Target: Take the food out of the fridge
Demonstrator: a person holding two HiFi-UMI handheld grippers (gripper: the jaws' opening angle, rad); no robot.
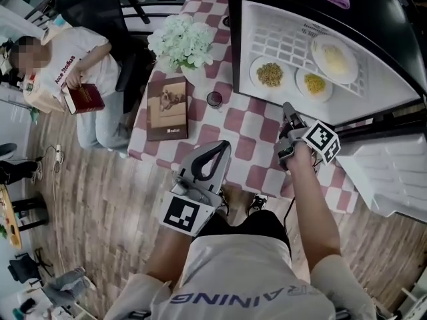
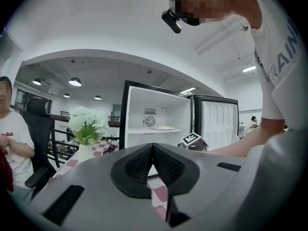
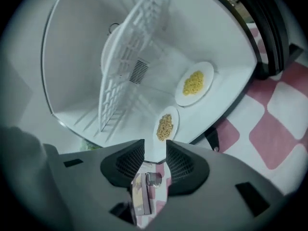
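Observation:
A small fridge (image 1: 320, 19) stands open on the checked table. One plate of pale yellow food (image 1: 333, 57) rests on its wire shelf (image 1: 280, 42). Below are two plates, one with brownish grains (image 1: 270, 73) and one with yellow grains (image 1: 314, 83); the right gripper view shows them (image 3: 165, 125) (image 3: 194, 83) too. My right gripper (image 1: 289, 115) (image 3: 155, 146) is open, empty, just in front of the fridge mouth and pointing into it. My left gripper (image 1: 215, 153) (image 2: 152, 147) is shut on nothing, low at the table's near edge, short of the fridge (image 2: 159, 117).
On the red-and-white checked table (image 1: 240, 135) lie a brown book (image 1: 167, 107), a small dark round cup (image 1: 214, 99) and a vase of white flowers (image 1: 181, 42). The fridge door (image 1: 393, 172) hangs open at the right. A seated person (image 1: 67, 79) holds a red book at the left.

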